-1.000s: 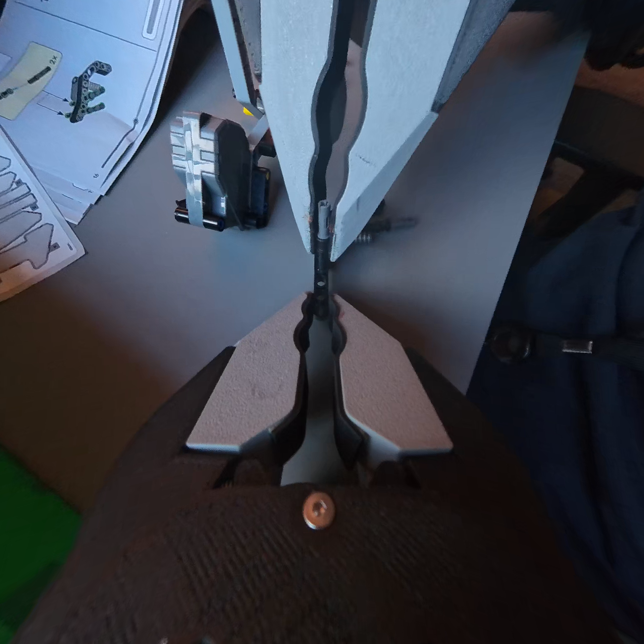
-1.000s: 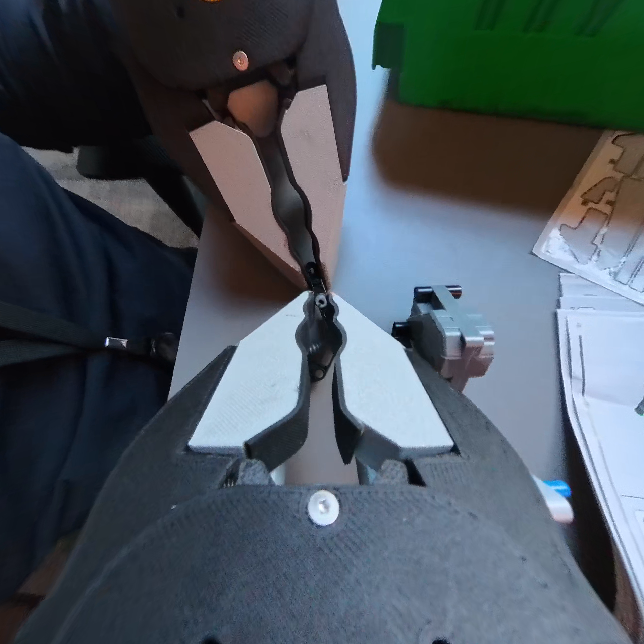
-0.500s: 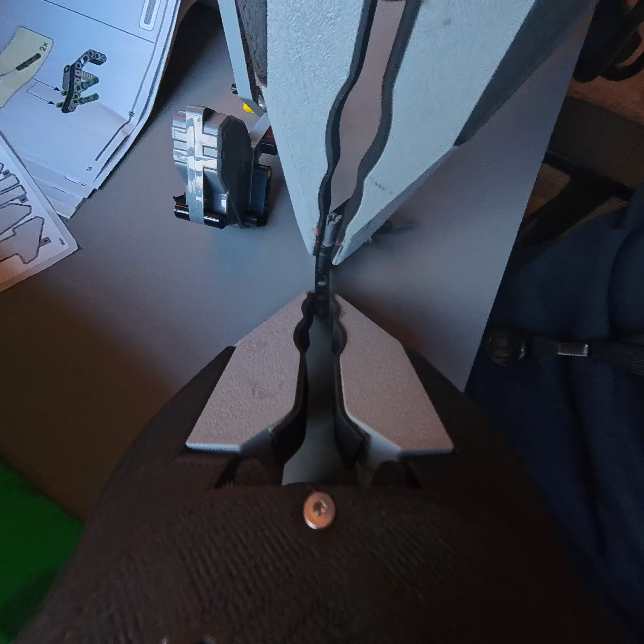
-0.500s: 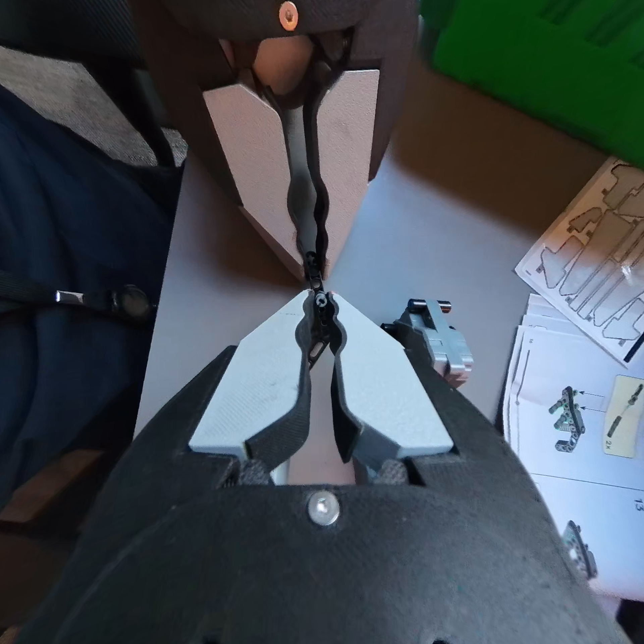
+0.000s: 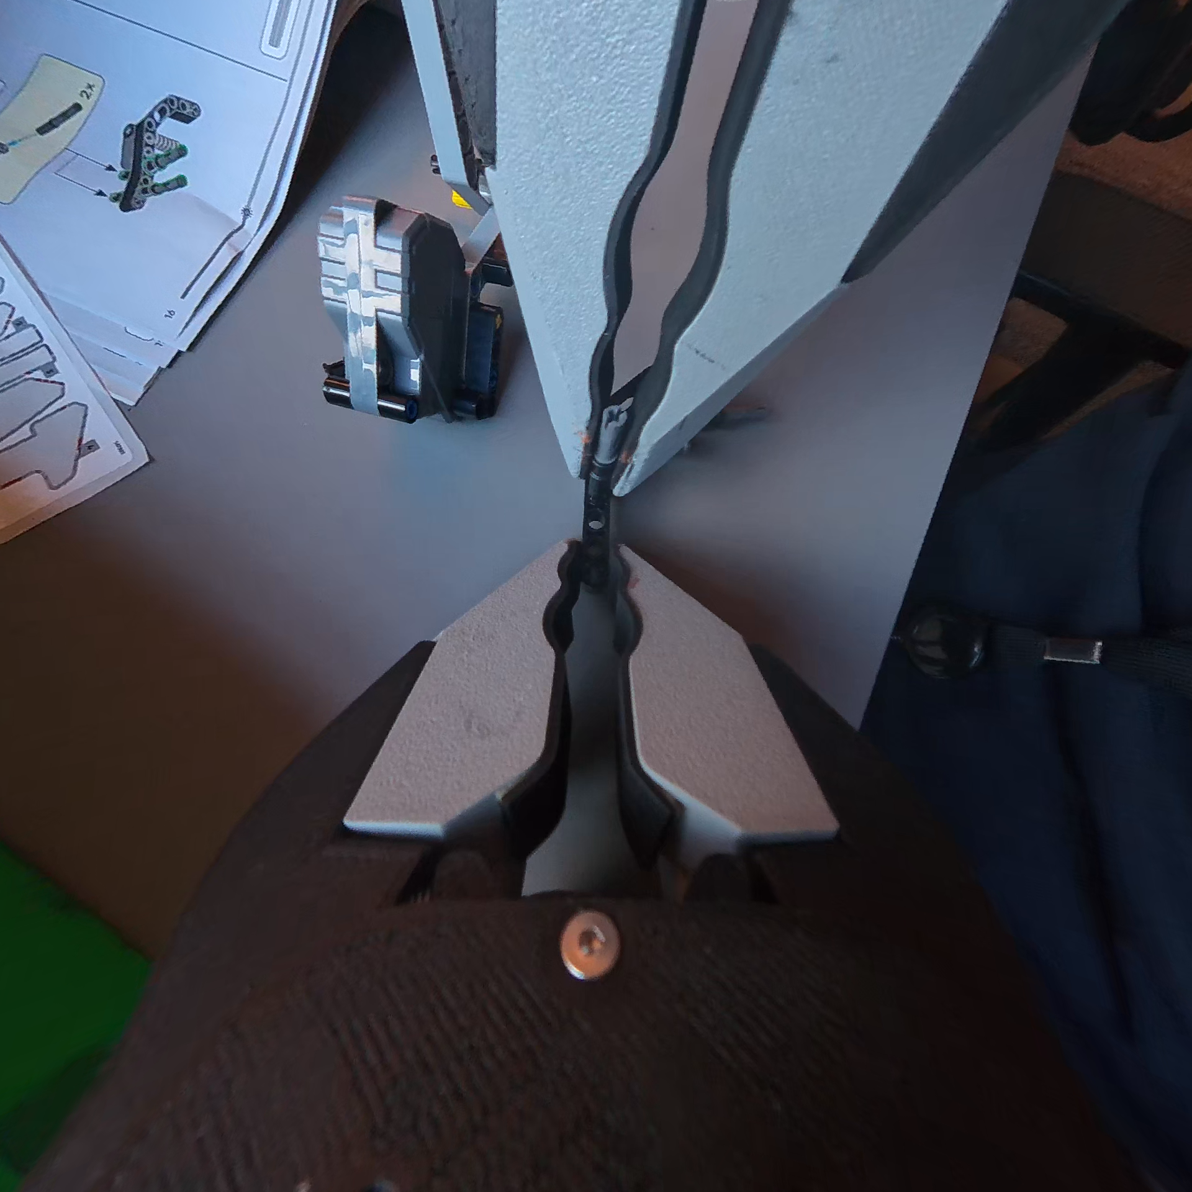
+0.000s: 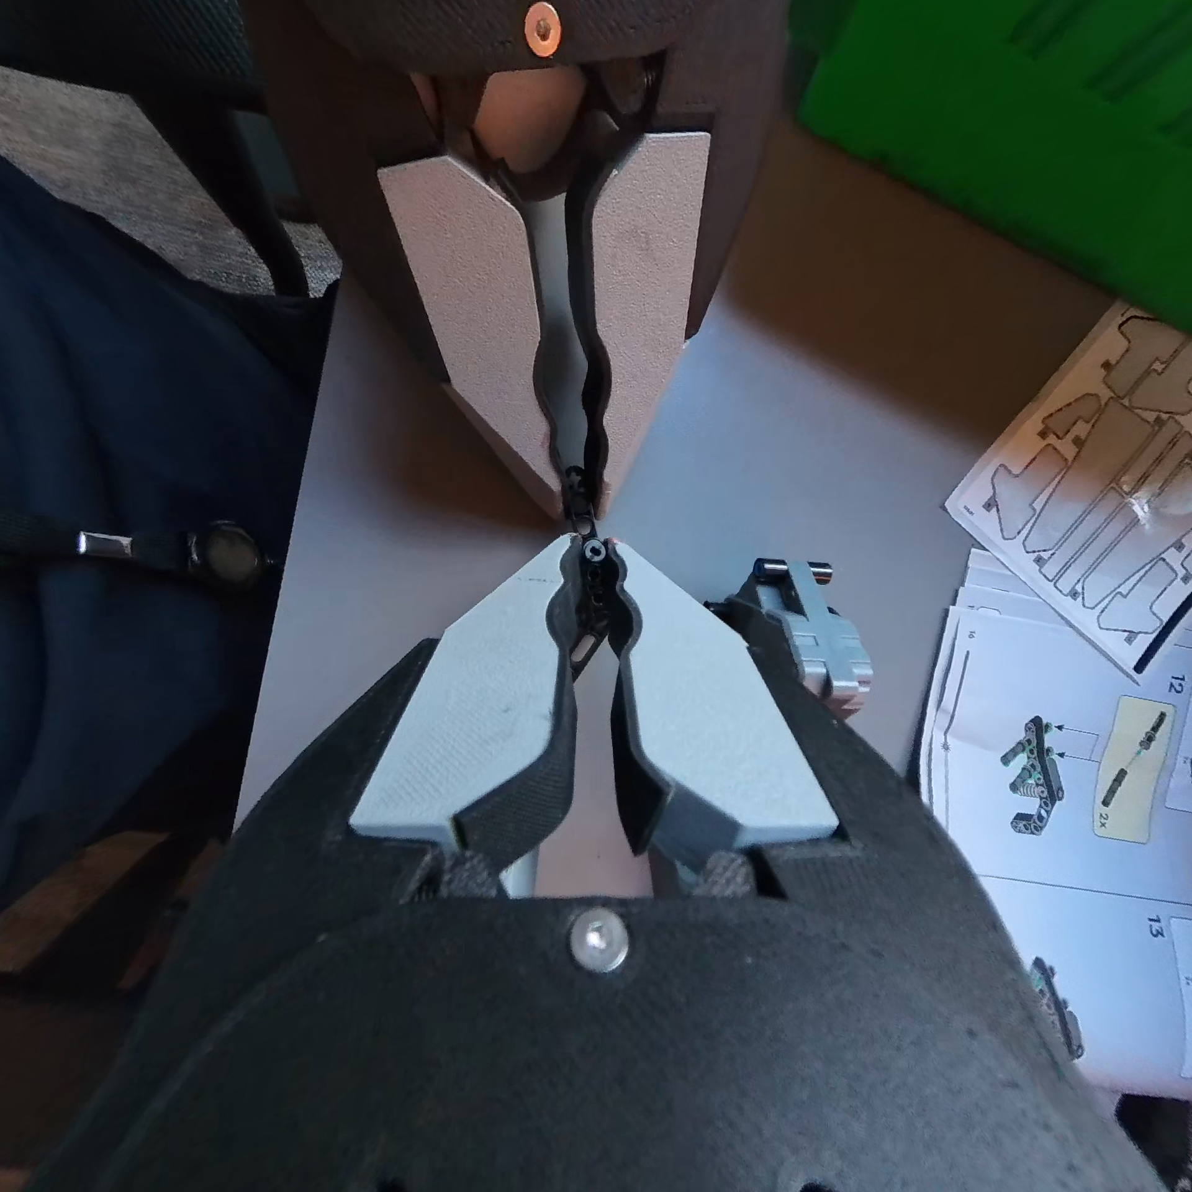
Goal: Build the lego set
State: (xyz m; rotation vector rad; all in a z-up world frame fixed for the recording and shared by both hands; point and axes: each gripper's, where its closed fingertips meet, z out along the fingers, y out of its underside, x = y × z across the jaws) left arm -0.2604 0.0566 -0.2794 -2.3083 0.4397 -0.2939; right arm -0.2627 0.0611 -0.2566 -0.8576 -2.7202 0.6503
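Both grippers meet tip to tip above the grey table [image 5: 258, 548]. My left gripper [image 5: 593, 564] is shut on a small black lego piece [image 5: 596, 526] that sticks out past its tips. My right gripper [image 6: 590, 548] is shut on a thin black lego beam [image 6: 592, 590] with holes, which lies in its jaws. In the left wrist view the right gripper [image 5: 603, 467] comes down from above with a grey pin [image 5: 609, 429] between its tips. In the right wrist view the left gripper [image 6: 580, 506] comes from the top, and the two pieces touch end to end.
A grey and black lego assembly [image 5: 400, 309] stands on the table and also shows in the right wrist view [image 6: 813, 619]. An open instruction booklet [image 6: 1064, 806], a sticker sheet [image 6: 1096, 464] and a green box [image 6: 1000, 129] lie beyond. The table edge and a person's dark blue clothing [image 5: 1064, 709] are close by. Only a small space, under 4 cm, lies between the two pairs of fingers.
The grippers stay tip to tip on the pieces. The right gripper has swung round, bringing the booklet into its view. Its fingers stand a little wider apart behind the tips.
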